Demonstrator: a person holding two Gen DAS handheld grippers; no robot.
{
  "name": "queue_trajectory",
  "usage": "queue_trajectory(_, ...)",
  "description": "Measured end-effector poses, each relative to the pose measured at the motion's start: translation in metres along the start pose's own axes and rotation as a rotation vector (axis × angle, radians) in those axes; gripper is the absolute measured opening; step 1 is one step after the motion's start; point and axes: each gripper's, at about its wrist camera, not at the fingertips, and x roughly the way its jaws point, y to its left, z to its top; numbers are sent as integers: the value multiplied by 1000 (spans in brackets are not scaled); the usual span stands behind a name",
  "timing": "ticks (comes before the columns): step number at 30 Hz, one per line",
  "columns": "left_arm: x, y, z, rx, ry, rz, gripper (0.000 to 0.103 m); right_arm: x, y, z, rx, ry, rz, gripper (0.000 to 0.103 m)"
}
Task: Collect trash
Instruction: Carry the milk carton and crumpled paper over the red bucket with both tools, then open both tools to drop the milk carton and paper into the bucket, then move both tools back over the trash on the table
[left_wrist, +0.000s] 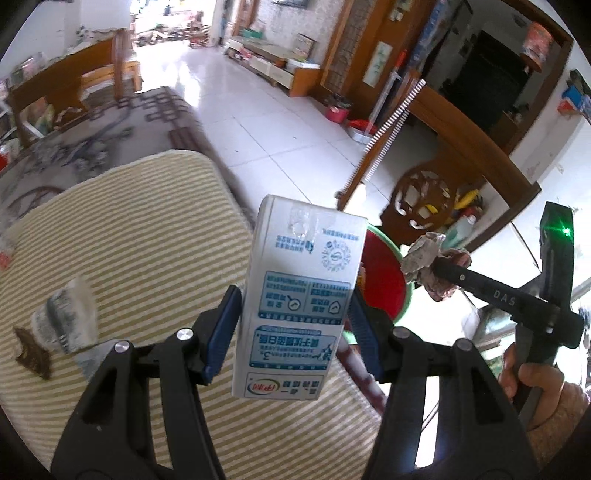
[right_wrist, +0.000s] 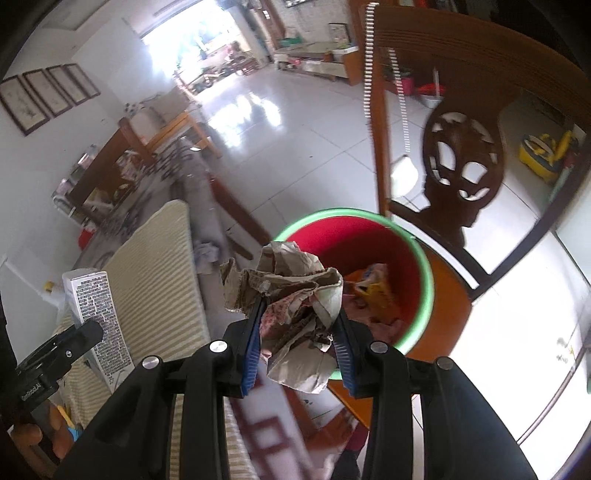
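Note:
My left gripper (left_wrist: 293, 306) is shut on a white and blue milk carton (left_wrist: 299, 295), held upside down above the striped mat's right edge; the carton also shows in the right wrist view (right_wrist: 98, 317). My right gripper (right_wrist: 299, 317) is shut on a crumpled paper wad (right_wrist: 291, 306), just in front of the red bin with a green rim (right_wrist: 354, 240). The bin holds yellow and pink wrappers (right_wrist: 373, 288). In the left wrist view the right gripper (left_wrist: 439, 264) holds the wad (left_wrist: 424, 258) over the bin (left_wrist: 384, 280).
A striped yellow mat (left_wrist: 129, 258) bears a crumpled grey wad (left_wrist: 66, 321) and a brown scrap (left_wrist: 31, 354). The bin stands on an orange wooden chair seat (right_wrist: 450, 295) with a carved back (right_wrist: 461, 158). White tiled floor (right_wrist: 295, 147) lies beyond.

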Motion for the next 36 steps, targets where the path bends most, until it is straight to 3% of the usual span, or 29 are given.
queue_trajectory(10, 34, -52, 35, 78, 14, -85, 56, -5, -33, 14, 26, -14, -23, 36)
queue_trajectory(11, 35, -55, 37, 84, 16, -89, 59, -3, -32, 16, 22, -10, -16, 39)
queue_trajectory(12, 37, -58, 40, 86, 16, -86, 66, 0, -32, 18, 17, -1, -5, 52)
queue_trajectory(13, 36, -59, 42, 81, 4, -79, 83, 3, -32, 23, 11, 8, 6, 63)
queue_trajectory(14, 34, -58, 44, 72, -13, -78, 85, 4, -32, 25, 11, 5, 3, 65)
queue_trajectory(18, 31, -55, 45, 40, -22, -82, 85, 5, -32, 32, 24, -11, 8, 73)
queue_trajectory(24, 21, -36, 35, -5, -22, -41, 85, 9, -30, 29, 35, 14, 32, 74)
queue_trajectory(30, 4, 19, 14, -67, -31, 91, 85, 23, -10, 15, 20, 77, 65, 74)
queue_trajectory(36, -40, 128, -4, -221, -64, 330, 85, 42, 22, 5, -23, 127, 93, 74)
